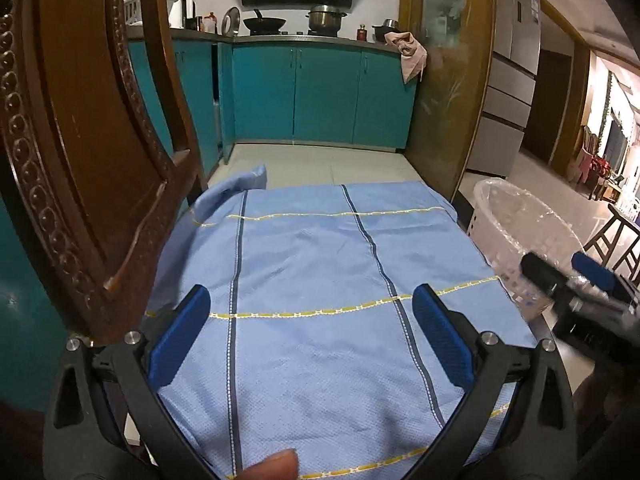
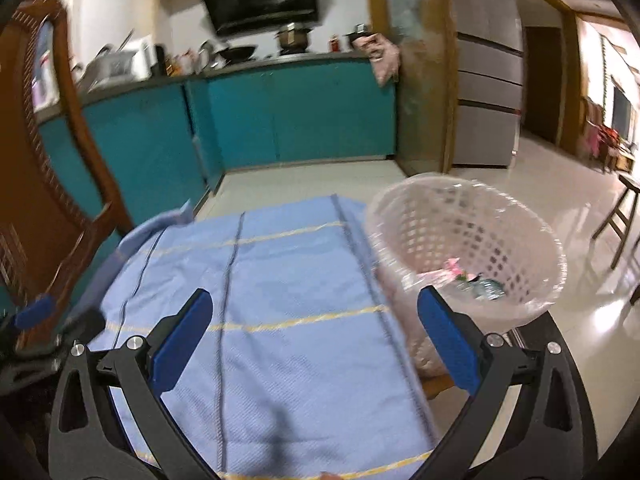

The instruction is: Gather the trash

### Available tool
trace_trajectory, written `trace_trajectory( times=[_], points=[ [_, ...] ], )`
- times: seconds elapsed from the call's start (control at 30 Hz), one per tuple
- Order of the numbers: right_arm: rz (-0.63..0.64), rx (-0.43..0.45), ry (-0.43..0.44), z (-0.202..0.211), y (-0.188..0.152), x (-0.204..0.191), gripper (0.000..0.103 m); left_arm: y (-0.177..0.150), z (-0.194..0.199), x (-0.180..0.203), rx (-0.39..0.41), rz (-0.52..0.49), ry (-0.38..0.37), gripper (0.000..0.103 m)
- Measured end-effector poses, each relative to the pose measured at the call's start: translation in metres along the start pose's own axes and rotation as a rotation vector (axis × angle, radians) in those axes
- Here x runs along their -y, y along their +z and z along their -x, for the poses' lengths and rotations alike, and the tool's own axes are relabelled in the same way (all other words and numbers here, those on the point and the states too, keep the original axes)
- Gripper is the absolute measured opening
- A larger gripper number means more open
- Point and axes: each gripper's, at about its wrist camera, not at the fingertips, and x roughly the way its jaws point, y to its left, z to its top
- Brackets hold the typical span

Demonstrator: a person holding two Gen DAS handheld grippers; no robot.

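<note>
Both tools are released and empty: in the left wrist view my left tool (image 1: 311,334) has its blue pads spread wide over the blue striped cloth (image 1: 320,280) covering the worktop, and in the right wrist view my right tool (image 2: 316,338) stands just as wide with nothing between the pads. I see no trash left on the cloth in either view; what I can make out of it, pink and greenish scraps (image 2: 472,280), lies at the bottom of the lined white basket (image 2: 520,216), right of centre in the right view and just beside the cloth's right edge. So I judge the collecting nearly or fully done. The risks from here: my right tool sits close to the basket rim, and a careless sweep could tip it and spill everything. The carved wooden chair (image 1: 80,160) crowds the left of the frame, so my left tool could knock it. Either pad could also snag and drag the loose cloth.
</note>
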Motion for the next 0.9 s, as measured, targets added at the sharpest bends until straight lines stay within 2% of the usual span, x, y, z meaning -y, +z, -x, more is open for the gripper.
trace_trajectory(
  times=[0.13,0.9],
  points=[
    [0.027,-0.002,-0.005,-0.0004,-0.0037,-0.0103,0.100,-0.0027,0.0049,0.0032,0.007,-0.008,-0.006,0.101],
    [0.021,-0.022,-0.014,-0.0086,-0.0083,-0.0095,0.100,-0.0024,0.0075,0.0047,-0.004,-0.025,-0.010,0.101]
  ],
)
